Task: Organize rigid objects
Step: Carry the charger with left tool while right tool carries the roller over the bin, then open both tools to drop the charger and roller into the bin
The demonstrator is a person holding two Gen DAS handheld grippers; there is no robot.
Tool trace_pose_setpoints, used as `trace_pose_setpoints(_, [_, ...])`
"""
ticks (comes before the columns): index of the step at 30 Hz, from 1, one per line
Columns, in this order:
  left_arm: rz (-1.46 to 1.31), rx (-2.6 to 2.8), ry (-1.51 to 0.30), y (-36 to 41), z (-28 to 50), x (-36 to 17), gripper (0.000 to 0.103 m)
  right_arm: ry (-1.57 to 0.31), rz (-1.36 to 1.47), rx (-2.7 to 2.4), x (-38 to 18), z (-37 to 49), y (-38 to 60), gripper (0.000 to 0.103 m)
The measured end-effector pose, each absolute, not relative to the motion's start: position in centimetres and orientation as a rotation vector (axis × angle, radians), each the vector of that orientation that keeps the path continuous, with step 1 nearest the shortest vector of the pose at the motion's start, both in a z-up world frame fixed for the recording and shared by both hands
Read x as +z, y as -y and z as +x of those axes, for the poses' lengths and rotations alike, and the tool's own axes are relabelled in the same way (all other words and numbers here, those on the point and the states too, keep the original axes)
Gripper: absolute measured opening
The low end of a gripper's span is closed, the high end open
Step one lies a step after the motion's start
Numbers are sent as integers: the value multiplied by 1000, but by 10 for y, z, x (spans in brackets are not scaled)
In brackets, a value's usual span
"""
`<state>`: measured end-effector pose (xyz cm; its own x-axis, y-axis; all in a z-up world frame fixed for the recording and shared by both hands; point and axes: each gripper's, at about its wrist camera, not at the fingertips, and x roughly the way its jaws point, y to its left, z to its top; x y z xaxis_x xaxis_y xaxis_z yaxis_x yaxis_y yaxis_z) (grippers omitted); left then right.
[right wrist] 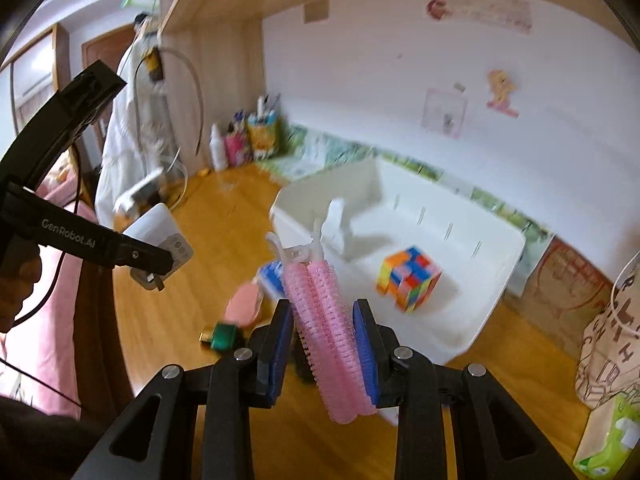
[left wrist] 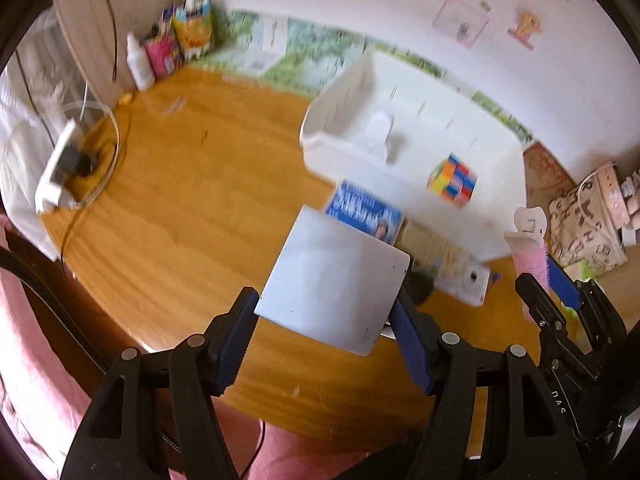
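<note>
The left tool (left wrist: 324, 320) is clenched on a white charger (left wrist: 336, 276), held by its edges above the worktop (left wrist: 180, 184); the right tool (right wrist: 324, 344) grips a pink curler clip (right wrist: 324, 320), short of the white bin (right wrist: 492, 280), where a cube (right wrist: 408, 280) already sits. The charger's smooth sides could slip from the pads. The clip leans between its pads and might twist free, or catch the bin's rim.

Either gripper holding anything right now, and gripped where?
Left gripper: white square box, pinched across its two opposite side edges. Right gripper: pink hair roller clip, clamped across the roller body, white clip end pointing up.
</note>
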<state>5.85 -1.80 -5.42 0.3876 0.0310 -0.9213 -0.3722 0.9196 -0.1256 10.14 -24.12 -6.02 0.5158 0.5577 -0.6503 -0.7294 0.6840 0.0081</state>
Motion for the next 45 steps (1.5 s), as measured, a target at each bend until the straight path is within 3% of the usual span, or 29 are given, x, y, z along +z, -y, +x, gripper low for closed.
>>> trace_pose_setpoints(16, [-226,27,-929,23,155,-17,69,-474,-167,543,-40,151,234,31])
trace_pose_setpoints(23, [-110,-103,-851,37,184,-27,69,-469,-105,436,-51,176,235,31])
trace_pose_setpoints(37, [27,-249,-880,49,224,-73,70,-551,-69,275,-85,205,231,33])
trace_pose_setpoints(40, [28,-271,-900,49,228,-77,70,-562,-67,253,-86,206,230,38])
trace_pose_setpoints(45, [40,-314,-923,48,226,-81,72,-581,-95,205,-90,204,224,56])
